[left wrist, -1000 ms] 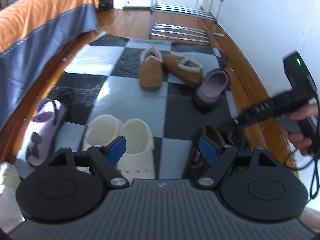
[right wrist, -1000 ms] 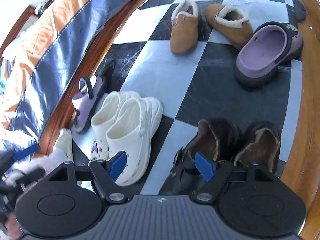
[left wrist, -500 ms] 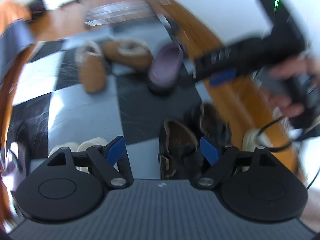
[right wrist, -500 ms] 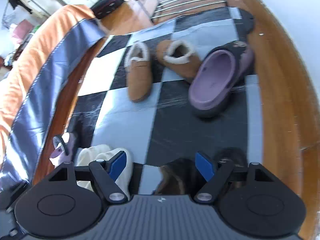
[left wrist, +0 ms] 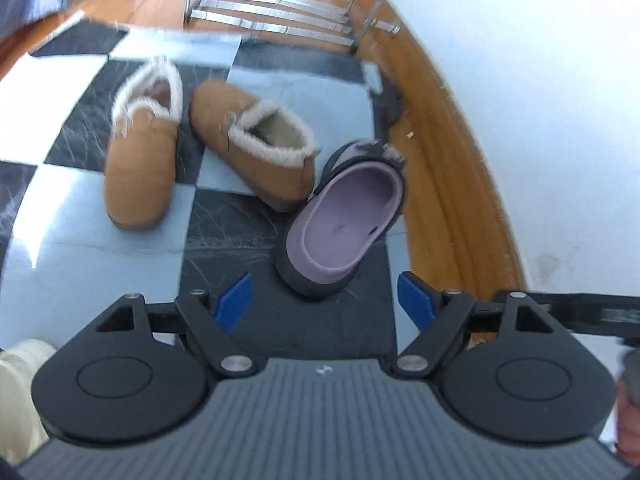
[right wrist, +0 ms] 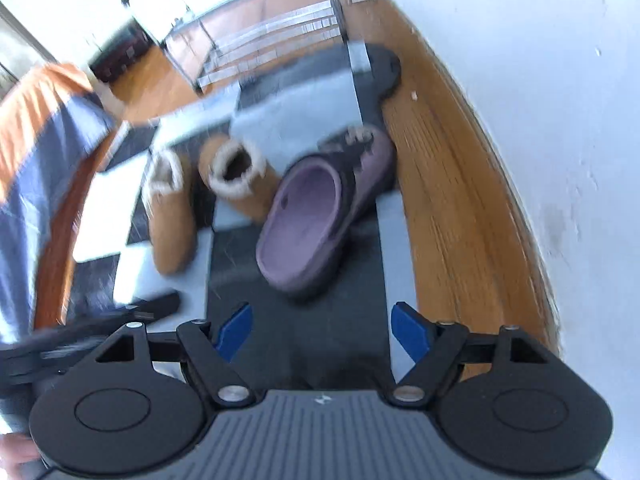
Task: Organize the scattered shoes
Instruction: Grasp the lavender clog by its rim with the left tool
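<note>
A purple clog [left wrist: 344, 216] lies on the checkered mat, just ahead of my open left gripper [left wrist: 325, 302], which holds nothing. Two tan fleece-lined slippers [left wrist: 140, 160] [left wrist: 256, 148] lie beyond it to the left. In the right wrist view the same purple clog [right wrist: 316, 216] sits ahead of my open, empty right gripper [right wrist: 322, 330], with the tan slippers [right wrist: 172, 216] [right wrist: 240, 176] to its left. Both grippers hang above the mat, short of the clog. Part of the other gripper's black body [right wrist: 92, 336] shows at lower left of the right wrist view.
A metal shoe rack [left wrist: 288, 4] stands on the wooden floor beyond the mat. A white wall [left wrist: 540, 100] runs along the right. A bed with an orange and blue cover [right wrist: 44, 128] is on the left. A cream shoe [left wrist: 20, 392] peeks in at lower left.
Both grippers have swept forward along the mat, past the white clogs and dark brown shoes, toward the purple clog and tan slippers. Their jaws have stayed open.
</note>
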Available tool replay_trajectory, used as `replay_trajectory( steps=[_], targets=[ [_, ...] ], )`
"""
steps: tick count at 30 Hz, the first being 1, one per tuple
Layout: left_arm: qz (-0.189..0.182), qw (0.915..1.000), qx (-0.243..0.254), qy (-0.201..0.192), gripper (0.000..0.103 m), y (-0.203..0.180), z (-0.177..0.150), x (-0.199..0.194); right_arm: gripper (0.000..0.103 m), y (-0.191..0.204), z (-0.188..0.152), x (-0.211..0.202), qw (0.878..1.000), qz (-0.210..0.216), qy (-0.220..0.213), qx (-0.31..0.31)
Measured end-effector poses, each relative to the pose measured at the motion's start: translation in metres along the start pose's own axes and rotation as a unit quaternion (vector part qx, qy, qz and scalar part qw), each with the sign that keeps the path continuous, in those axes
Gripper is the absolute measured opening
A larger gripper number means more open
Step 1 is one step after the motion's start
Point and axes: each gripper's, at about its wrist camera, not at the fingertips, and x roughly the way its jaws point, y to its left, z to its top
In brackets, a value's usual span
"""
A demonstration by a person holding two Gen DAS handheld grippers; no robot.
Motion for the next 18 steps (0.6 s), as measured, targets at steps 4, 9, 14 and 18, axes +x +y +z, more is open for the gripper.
replay_trajectory(
  steps=[4,9,14,18],
  targets=[
    [0.068,0.9971,0.017,-0.03,0.08,0.001,0.015,0.051,0.078,-0.023,0.002,0.007,0.997,0.057,-0.023,0.042],
    [0.062,0.9979,-0.017,-0.008,0.08,0.012,0.019,0.11,0.078,-0.03,0.0,0.03,0.997,0.035,-0.061,0.026],
    [0.074,0.996,-0.04,-0.027,0.08,0.007,0.011,0.132,0.078,-0.044,-0.009,0.05,0.997,0.059,-0.041,0.035],
    [0.07,0.9955,-0.063,-0.01,0.032,0.007,0.007,0.135,0.078,-0.051,-0.018,0.054,0.998,0.037,-0.032,0.029]
  ],
)
